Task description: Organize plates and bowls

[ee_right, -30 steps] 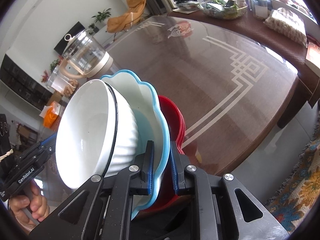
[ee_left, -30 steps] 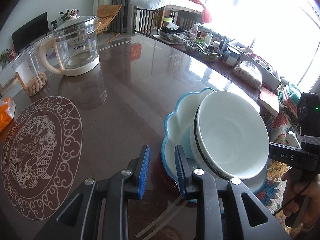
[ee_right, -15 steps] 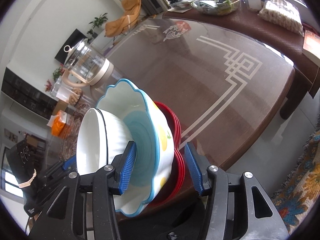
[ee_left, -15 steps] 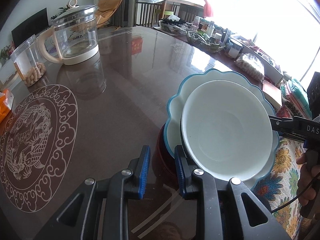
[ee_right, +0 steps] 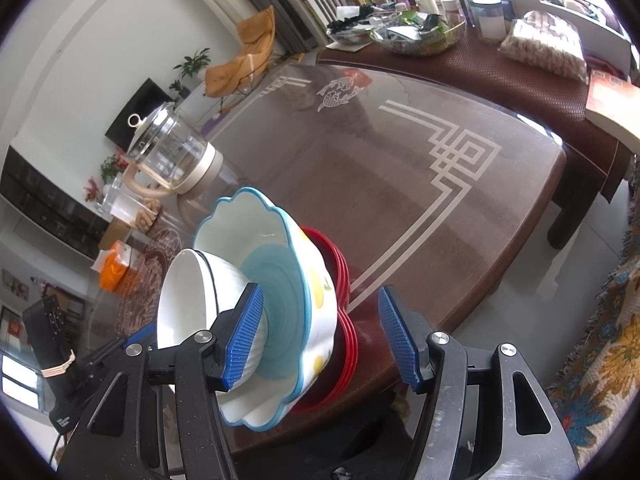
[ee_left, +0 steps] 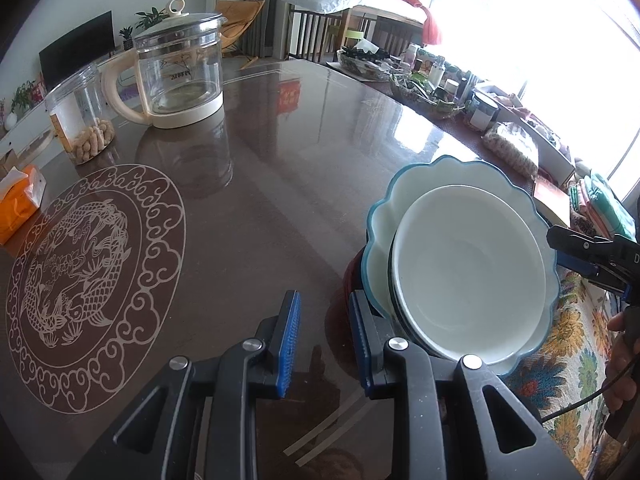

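Near the right edge of the table, in the left wrist view, the dishes sit as one nested stack. A white bowl rests inside a larger bowl with a wavy blue rim. A dark red edge shows beneath the stack at its left side. The left gripper is positioned just left of the stack with its jaws a moderate gap apart and nothing between them; its right finger stands just beside the blue-rimmed bowl, and contact cannot be determined. The right gripper enters from the right, at the far side of the stack. Farther back on the table stand a glass kettle and a clear jar of peanuts. An orange tissue pack lies at the left edge.

In the right wrist view, the stack appears tilted by the camera angle. The white bowl sits in the blue-rimmed bowl, which rests on red plates at the table edge. The right gripper is wide open and grips nothing; the blue-rimmed bowl's wall lies between its fingers, and contact with the left pad cannot be determined. The left gripper is visible at lower left beyond the white bowl.
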The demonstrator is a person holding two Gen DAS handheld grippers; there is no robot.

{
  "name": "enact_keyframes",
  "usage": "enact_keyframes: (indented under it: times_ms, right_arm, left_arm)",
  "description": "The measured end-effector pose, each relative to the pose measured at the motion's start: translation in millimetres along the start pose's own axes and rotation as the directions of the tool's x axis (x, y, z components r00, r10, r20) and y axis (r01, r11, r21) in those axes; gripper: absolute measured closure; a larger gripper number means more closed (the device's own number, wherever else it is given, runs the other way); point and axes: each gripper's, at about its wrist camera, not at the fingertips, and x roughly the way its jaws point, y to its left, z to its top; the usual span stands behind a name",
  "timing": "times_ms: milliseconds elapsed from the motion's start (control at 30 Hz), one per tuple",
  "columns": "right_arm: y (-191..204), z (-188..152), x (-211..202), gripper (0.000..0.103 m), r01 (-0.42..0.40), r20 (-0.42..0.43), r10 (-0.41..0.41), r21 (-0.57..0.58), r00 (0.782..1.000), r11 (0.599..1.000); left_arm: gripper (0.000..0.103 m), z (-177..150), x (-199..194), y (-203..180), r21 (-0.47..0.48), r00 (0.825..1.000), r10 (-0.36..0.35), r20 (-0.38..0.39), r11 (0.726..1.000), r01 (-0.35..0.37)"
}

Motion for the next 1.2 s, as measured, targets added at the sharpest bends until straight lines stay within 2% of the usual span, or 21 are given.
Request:
enact_keyframes:
  times_ms: [67, 133, 167, 200, 267, 333, 400, 533, 633, 867, 967, 1100, 1200]
  right_arm:
    - [3.7, -3.5, -15.0, 0.038, 0.023, 0.038, -0.023, -0.007, 0.999, 1.0]
    - [11.9, -10.8, -32.4, 0.035, 0.065, 0.076, -0.064, -0.017, 0.995, 0.998]
    - [17.2, -16.5, -41.1, 0.033, 0.093, 0.091, -0.091, -0.015, 0.992, 0.996]
    - [22.3, -22.9, -49.4, 0.033, 0.116, 0.099, -0.114, -0.008, 0.988, 0.993]
    - [33.1, -39.7, -63.2, 0.032, 0.13, 0.105, -0.13, 0.002, 0.986, 0.991]
    - [44.8, -61.7, -73.4, 0.032, 0.131, 0.112, -0.13, -0.002, 0.985, 0.991]
    - [56.2, -85.4, -79.6, 0.032, 0.162, 0.115, -0.16, -0.014, 0.98, 0.987]
    - [77.1, -124.0, -88.3, 0.032, 0.222, 0.117, -0.213, -0.063, 0.97, 0.973]
    - [90.8, -142.6, -101.5, 0.032, 0.284, 0.152, -0.266, -0.114, 0.952, 0.952]
    - [109.4, -153.2, -123.9, 0.029, 0.365, 0.235, -0.324, -0.158, 0.916, 0.917]
    - [112.8, -156.4, -125.5, 0.029, 0.372, 0.236, -0.332, -0.151, 0.913, 0.916]
    - [121.5, -163.3, -128.8, 0.029, 0.374, 0.249, -0.327, -0.173, 0.912, 0.911]
    - [130.2, -167.9, -129.8, 0.029, 0.384, 0.256, -0.329, -0.203, 0.909, 0.901]
  left_arm:
    - [0.077, -2.2, -15.8, 1.6, 0.008, 1.0, 0.01, 0.022, 1.0, -0.01]
    - [0.067, -6.8, -33.4, 0.6, 0.019, 0.999, 0.017, 0.045, 1.0, -0.018]
    - [0.047, -10.0, -42.9, -0.3, 0.019, 0.998, 0.015, 0.06, 1.0, -0.016]
    - [0.02, -13.9, -53.5, -1.3, 0.015, 0.996, 0.014, 0.083, 1.0, -0.015]
    - [0.007, -24.6, -77.5, -5.7, 0.006, 0.988, 0.039, 0.151, 0.999, -0.04]
    - [0.007, -33.4, -97.3, -13.9, 0.04, 0.982, 0.047, 0.184, 0.998, -0.056]
    - [0.004, -39.8, -111.7, -22.4, 0.062, 0.983, 0.04, 0.177, 0.997, -0.051]
    - [0.004, -50.6, -133.7, -37.2, 0.082, 0.979, 0.101, 0.176, 0.99, -0.117]
    - [0.004, -61.3, -145.9, -44.4, 0.08, 0.982, 0.089, 0.168, 0.991, -0.103]
    - [0.004, -79.2, -166.5, -52.3, 0.054, 0.966, 0.131, 0.223, 0.988, -0.146]
    - [0.004, -83.0, -172.3, -50.8, 0.035, 0.969, 0.126, 0.21, 0.99, -0.137]
    - [0.004, -88.6, -172.8, -51.6, 0.046, 0.961, 0.176, 0.212, 0.981, -0.189]
    - [0.004, -91.7, -171.5, -51.9, 0.047, 0.964, 0.187, 0.189, 0.979, -0.199]
